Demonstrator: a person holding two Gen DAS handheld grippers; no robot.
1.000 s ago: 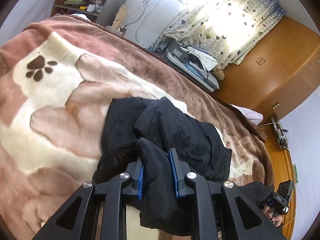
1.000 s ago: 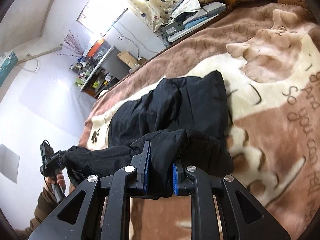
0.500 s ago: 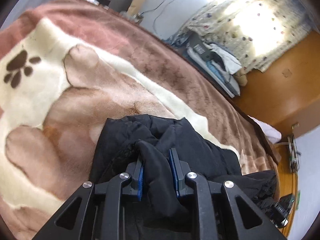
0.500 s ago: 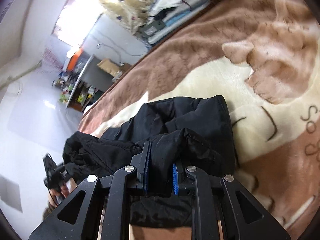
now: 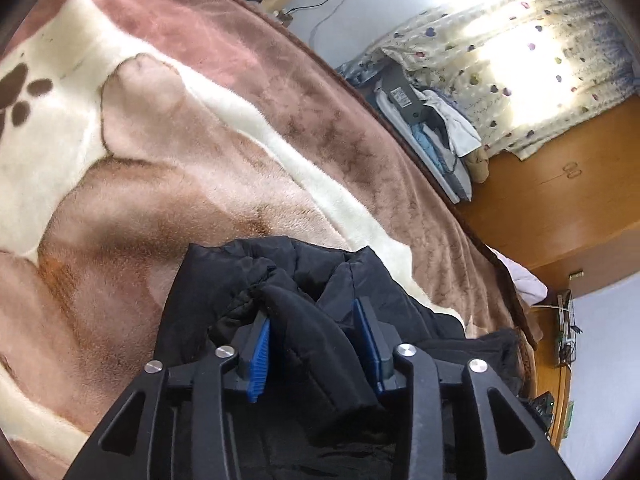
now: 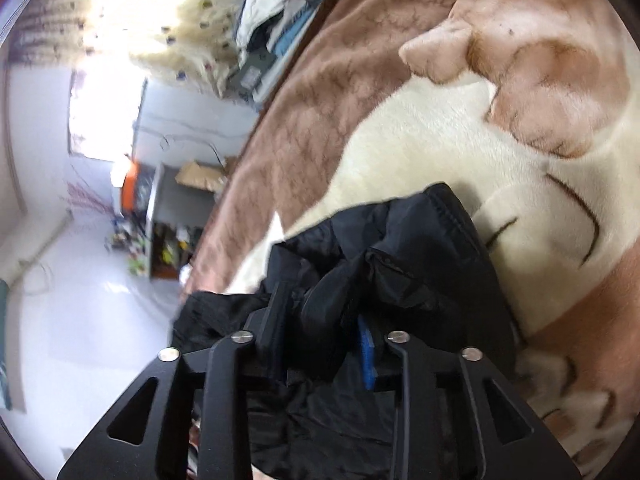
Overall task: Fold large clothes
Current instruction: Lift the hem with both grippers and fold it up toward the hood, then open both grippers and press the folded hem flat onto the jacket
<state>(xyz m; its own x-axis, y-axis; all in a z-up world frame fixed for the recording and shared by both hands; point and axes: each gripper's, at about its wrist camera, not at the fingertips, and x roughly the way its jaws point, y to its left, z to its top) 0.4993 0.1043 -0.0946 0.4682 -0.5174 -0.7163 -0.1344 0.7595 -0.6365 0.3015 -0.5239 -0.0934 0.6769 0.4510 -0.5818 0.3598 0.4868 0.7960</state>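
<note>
Left wrist view: one black padded garment [image 5: 304,280] lies bunched on the one plush blanket [image 5: 160,152]. Both the left gripper [image 5: 312,340] and the right gripper [image 6: 320,344] have just been opening, jaws parted, cloth loose between. Fold laid, seemingly; next comes withdrawing without dragging fabric.

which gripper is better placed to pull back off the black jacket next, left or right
Left, narrowly. The left gripper shows clear gaps between both blue pads and the black jacket; in the right gripper, jaws also just opened, fabric bunches against its fingers.
</note>
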